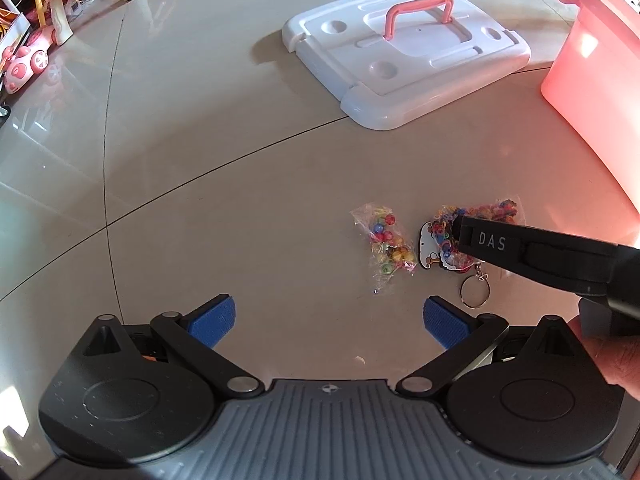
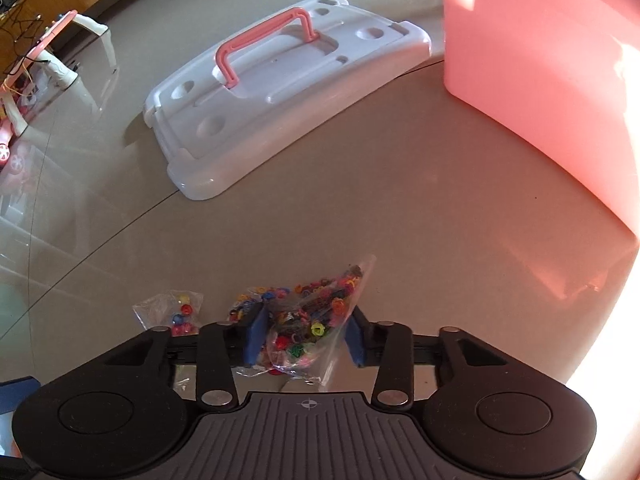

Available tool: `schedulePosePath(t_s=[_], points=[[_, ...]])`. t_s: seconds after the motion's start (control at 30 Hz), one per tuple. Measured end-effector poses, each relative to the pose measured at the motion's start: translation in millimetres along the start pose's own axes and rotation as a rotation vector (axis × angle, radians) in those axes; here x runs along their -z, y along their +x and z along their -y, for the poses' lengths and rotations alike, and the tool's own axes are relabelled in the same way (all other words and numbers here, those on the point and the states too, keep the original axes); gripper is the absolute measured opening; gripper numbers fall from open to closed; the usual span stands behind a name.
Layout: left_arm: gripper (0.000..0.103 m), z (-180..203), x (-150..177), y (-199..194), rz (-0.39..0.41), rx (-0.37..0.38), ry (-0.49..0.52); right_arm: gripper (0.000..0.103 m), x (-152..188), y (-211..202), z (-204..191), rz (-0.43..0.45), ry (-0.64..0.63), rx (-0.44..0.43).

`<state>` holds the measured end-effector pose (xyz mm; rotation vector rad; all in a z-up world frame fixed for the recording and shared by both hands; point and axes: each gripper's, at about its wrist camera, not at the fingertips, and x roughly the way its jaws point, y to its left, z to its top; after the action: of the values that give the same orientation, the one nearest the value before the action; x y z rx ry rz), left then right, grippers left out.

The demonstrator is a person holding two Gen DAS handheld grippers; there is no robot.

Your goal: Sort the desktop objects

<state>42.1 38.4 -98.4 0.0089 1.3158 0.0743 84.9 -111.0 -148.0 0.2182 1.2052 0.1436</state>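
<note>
My left gripper [image 1: 329, 322] is open and empty, low over the floor, short of a small clear bag of coloured beads [image 1: 384, 246]. My right gripper [image 2: 305, 336] has its blue pads on both sides of a bigger clear bag of coloured beads [image 2: 312, 316] and is closed on it; in the left wrist view its black finger [image 1: 520, 252] covers part of that bag [image 1: 480, 216]. Under the bag lies a white cartoon keychain [image 1: 430, 248] with a metal ring [image 1: 475, 292]. The small bead bag also shows in the right wrist view [image 2: 176, 314], left of my right gripper.
A pink storage bin [image 1: 592, 92] stands at the right, also in the right wrist view [image 2: 552, 80]. Its white lid with a pink handle [image 1: 404, 48] lies flat on the floor behind the bags. Pink toys [image 1: 28, 60] sit at the far left.
</note>
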Motion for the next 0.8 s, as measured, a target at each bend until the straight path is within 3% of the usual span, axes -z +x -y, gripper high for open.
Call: schedulePosePath(t_s=[0.27, 0.8], points=[[0.103, -0.9, -3.2, -4.7, 0.017, -0.003, -0.015, 0.014, -2.5, -12.2, -3.2, 0.005, -0.002, -0.009], [0.103, 12.9, -2.1, -52.6, 0.103, 0.033, -0.049, 0.013, 0.5, -107.7, 22.3, 0.144, -0.043, 0.009]])
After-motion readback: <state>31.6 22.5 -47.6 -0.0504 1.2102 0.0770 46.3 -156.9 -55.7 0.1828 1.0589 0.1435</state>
